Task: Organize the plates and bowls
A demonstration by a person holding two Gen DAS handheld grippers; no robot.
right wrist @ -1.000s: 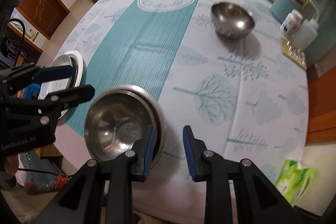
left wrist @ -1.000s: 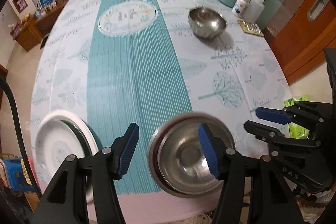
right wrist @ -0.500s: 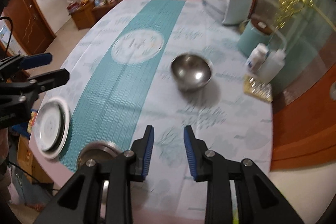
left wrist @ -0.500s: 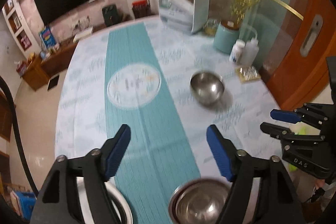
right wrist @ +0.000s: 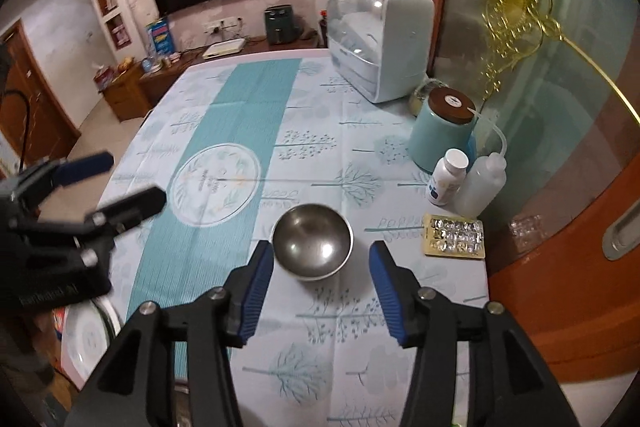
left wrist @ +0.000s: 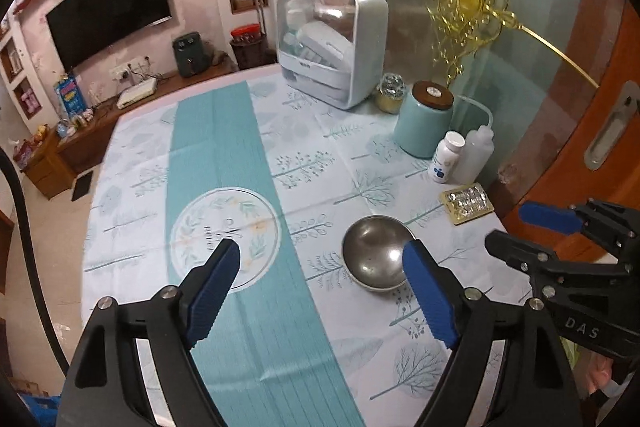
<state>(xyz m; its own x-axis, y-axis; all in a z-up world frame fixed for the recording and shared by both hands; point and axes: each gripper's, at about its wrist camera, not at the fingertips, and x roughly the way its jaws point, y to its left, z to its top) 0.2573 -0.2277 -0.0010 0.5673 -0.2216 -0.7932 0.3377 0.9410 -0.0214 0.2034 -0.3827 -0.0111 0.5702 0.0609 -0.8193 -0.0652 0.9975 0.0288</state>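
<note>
Sitting upright (empty) – steel bowl [right wrist: 312, 241]

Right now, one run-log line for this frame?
left tool: open, empty, jaws just opening | right tool: open, empty, jaws just opening | steel bowl: upright on tablecloth | white plate: near table edge

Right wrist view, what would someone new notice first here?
A lone steel bowl sits on the tree-print tablecloth, framed between the open blue pads of the right gripper, which holds nothing. To its right stand a white pill bottle and a mint canister; white plates sit at the table's near left edge.
</note>
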